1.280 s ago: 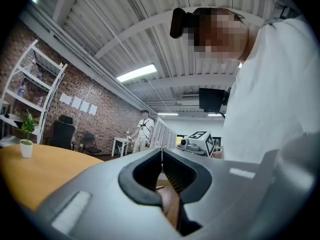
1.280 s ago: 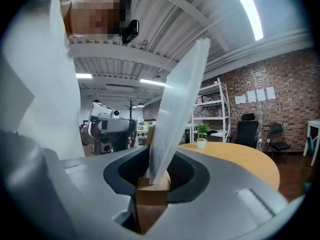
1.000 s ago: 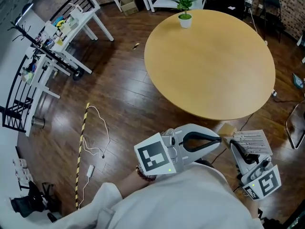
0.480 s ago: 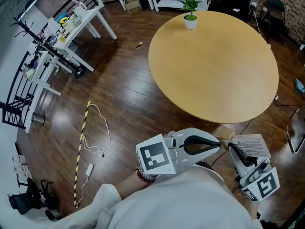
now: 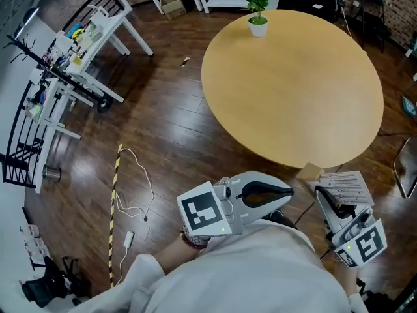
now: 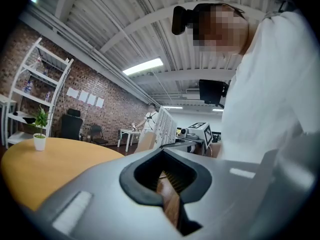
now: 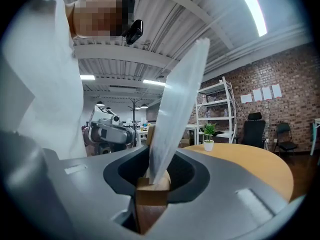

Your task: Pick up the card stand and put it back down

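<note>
Currently, right gripper (image 5: 319, 193) pinching wooden base of card stand (image 7: 152, 184), 1 white card in its slot, held in air just off round table's (image 5: 293, 90) near edge, left gripper (image 5: 287, 192) pressed together, empty, potted plant (image 5: 257, 8) at far edge.

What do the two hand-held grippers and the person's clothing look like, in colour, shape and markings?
The left gripper and the right gripper both have smooth, light grey shells, and their claws are lined in black. Each carries a white cube printed with black square markers. The person wears a white sleeve and a dark beaded bracelet.
</note>
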Tool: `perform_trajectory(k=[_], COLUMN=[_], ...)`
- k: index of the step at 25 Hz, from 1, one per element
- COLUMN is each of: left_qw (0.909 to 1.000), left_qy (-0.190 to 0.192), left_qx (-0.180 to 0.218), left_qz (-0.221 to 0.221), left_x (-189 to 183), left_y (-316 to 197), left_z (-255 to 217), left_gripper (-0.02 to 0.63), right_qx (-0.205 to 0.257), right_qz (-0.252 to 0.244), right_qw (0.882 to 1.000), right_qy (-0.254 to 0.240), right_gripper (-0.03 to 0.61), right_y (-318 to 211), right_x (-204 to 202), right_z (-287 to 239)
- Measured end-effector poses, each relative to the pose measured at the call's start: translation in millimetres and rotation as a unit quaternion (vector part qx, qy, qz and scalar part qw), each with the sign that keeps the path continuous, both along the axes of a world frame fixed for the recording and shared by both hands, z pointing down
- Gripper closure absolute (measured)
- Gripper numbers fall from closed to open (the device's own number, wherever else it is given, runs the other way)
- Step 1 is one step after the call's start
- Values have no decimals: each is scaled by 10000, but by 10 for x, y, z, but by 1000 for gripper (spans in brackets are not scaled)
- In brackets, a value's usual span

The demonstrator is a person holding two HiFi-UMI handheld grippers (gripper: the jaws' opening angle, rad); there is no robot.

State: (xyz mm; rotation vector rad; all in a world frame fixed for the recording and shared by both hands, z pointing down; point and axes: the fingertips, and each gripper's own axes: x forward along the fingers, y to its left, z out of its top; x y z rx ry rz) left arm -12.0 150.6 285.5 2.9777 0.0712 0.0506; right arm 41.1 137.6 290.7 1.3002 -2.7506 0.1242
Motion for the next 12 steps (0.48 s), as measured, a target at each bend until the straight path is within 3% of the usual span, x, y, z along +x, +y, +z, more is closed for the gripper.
perform_trajectory(k=[5, 9, 12], left_qw=[9993, 9972, 9938], left_qy=[14, -157, -298], left_qx=[-364, -617, -786], left_qz=[-1, -395, -726], left_x=[-68, -87, -33], left_y=[-334, -662, -1055], left_z=[166, 320, 386], left_gripper=[614, 614, 614], right_qx=[-191, -418, -406], right_qz=[270, 238, 310], right_qw=[9994, 9988, 9987], right_qy=[35, 67, -5], right_gripper=[466, 466, 466], right_y=[-248, -608, -1253], right_x=[47, 238, 583], right_z=[189, 333, 453])
